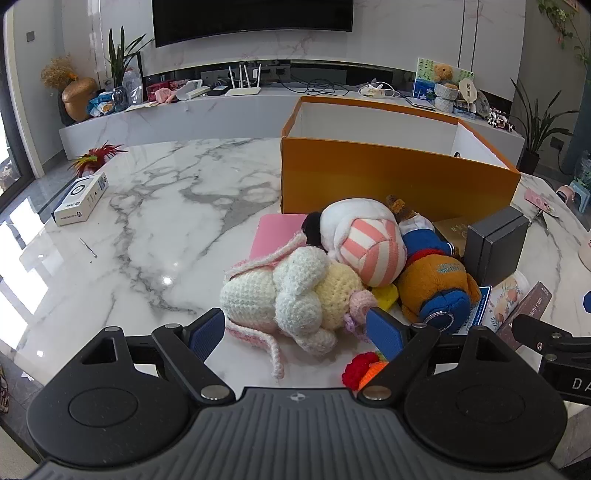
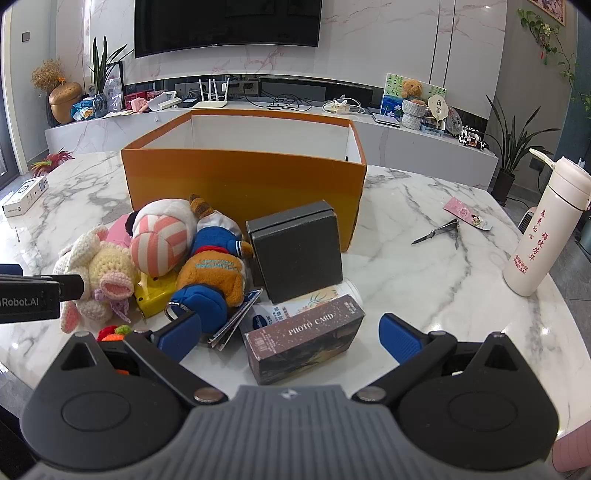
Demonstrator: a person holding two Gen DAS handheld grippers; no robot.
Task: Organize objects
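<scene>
Toys and small boxes lie heaped at the centre of the marble bench (image 2: 424,258), against the near wall of an open orange box (image 2: 240,181) whose white inside looks empty. Left to right in the right wrist view: a cream crocheted pig (image 2: 99,269), a pink-and-white striped plush (image 2: 162,236), an orange plush in blue clothes (image 2: 210,273), a dark grey box (image 2: 299,251) and a brown "PHOTO CARD" box (image 2: 306,343). At 3 o'clock stands a white bottle (image 2: 543,229); at 9 o'clock lies a small white carton (image 2: 24,199). Behind, a low marble shelf runs beneath a wall television (image 2: 225,26).

Left tongs (image 1: 299,328) stand fully spread around the pig's near end, gripping nothing. Right tongs (image 2: 290,338) gape just as wide, flanking the card box, pads apart from it.
</scene>
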